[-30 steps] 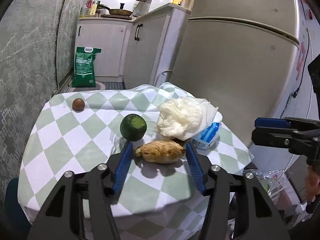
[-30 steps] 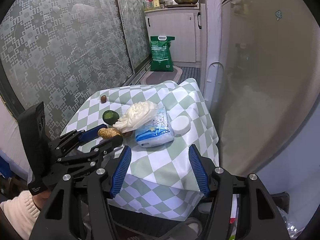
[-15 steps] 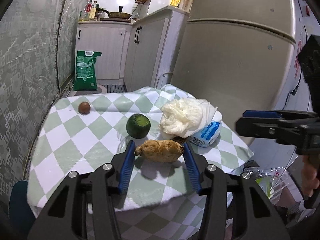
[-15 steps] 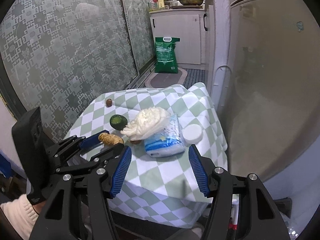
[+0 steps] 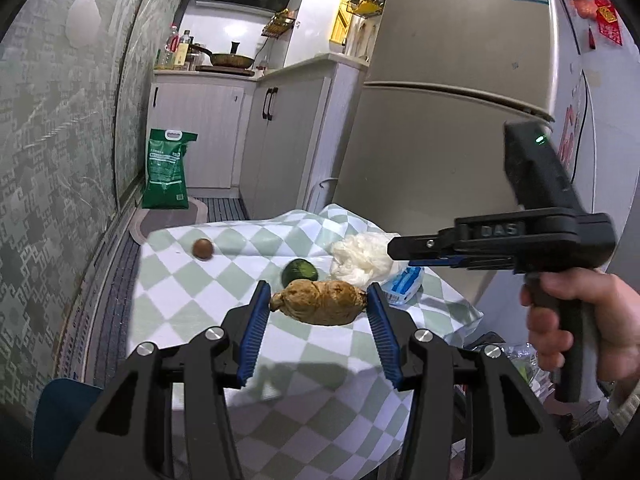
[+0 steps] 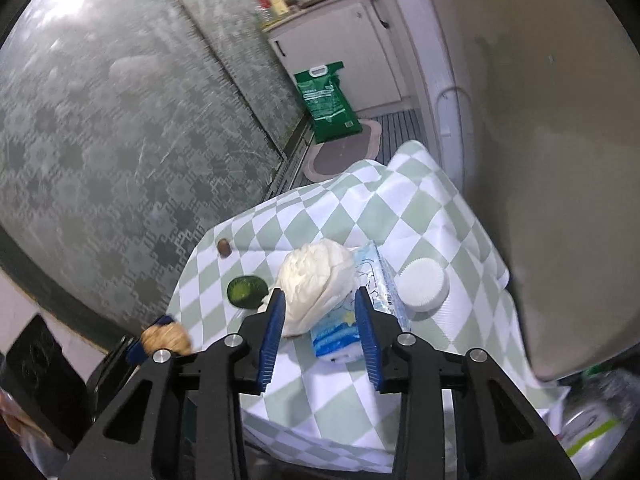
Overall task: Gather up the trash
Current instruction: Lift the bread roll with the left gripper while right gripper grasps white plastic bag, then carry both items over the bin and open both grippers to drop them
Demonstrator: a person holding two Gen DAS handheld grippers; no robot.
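Our left gripper [image 5: 318, 300] is clamped on a lumpy brown root-like scrap [image 5: 319, 302], its blue pads pressing on the two ends, and the scrap hangs in the air above the near part of the checked tablecloth [image 5: 192, 304]. Just beyond it, on the cloth, sits a round dark green fruit [image 5: 299, 271], partly hidden behind the scrap. Further out and to the left of that lies a small brown round fruit [image 5: 203, 248], well apart from the rest. To the right of our left gripper, beyond its right finger, a crumpled white wad [image 5: 360, 258] rests against a blue and white packet [image 5: 404, 282].

Our right gripper [image 6: 320, 312] hovers with its jaws apart and nothing between the pads; in the left view it shows side-on, gripped by our right hand [image 5: 580, 320]. Seen from its own camera, the white wad [image 6: 316, 280] and the packet [image 6: 352, 312] lie straight ahead past its fingertips, the wad on top of the packet. Just to the right of these sits a white ridged lid [image 6: 422, 285] on the cloth. To the left, the green fruit [image 6: 247, 290] and, further off, the brown fruit [image 6: 224, 247] lie on the cloth [image 6: 420, 216]. Low at the left edge the brown scrap [image 6: 167, 340] shows, blurred, in the other gripper.

Further off still, a green sack [image 5: 166, 174] stands on the floor by white cabinets [image 5: 200, 132], and a fridge [image 5: 460, 92] rises to the right of the table.
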